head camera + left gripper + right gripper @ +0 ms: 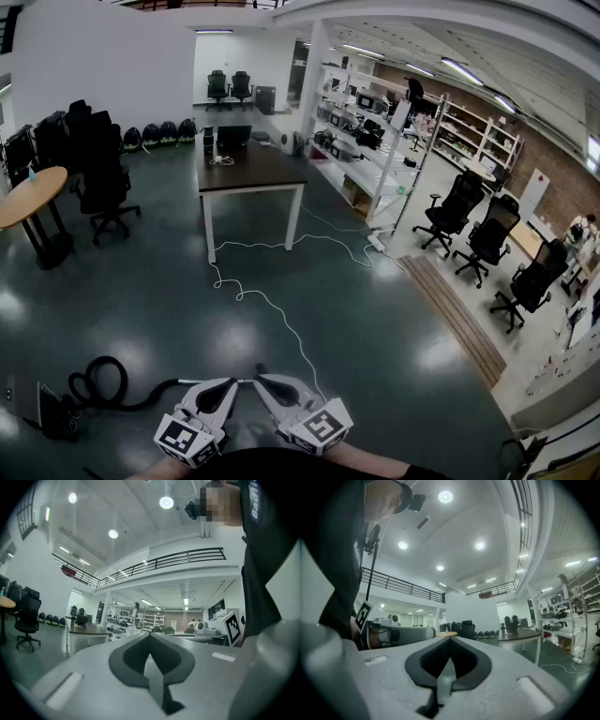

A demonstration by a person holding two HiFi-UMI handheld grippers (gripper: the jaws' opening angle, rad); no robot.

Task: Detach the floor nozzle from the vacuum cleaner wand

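Note:
A black vacuum hose (97, 379) lies coiled on the dark floor at the lower left, joined to a dark body (56, 415) near the frame's edge. I cannot make out the floor nozzle or the wand. My left gripper (234, 382) and right gripper (266, 381) are held low in front of me, level, with their tips pointing at each other and almost touching. Both are shut with nothing in them. The left gripper view shows its jaws (151, 636) closed over open room, and the right gripper view shows the same (450, 640).
A white cable (274, 314) snakes across the floor from a dark table (251, 171). A round wooden table (28, 197) and office chairs (101, 183) stand on the left. Shelving (370, 141), more chairs (487, 239) and a wooden floor strip (459, 321) are on the right.

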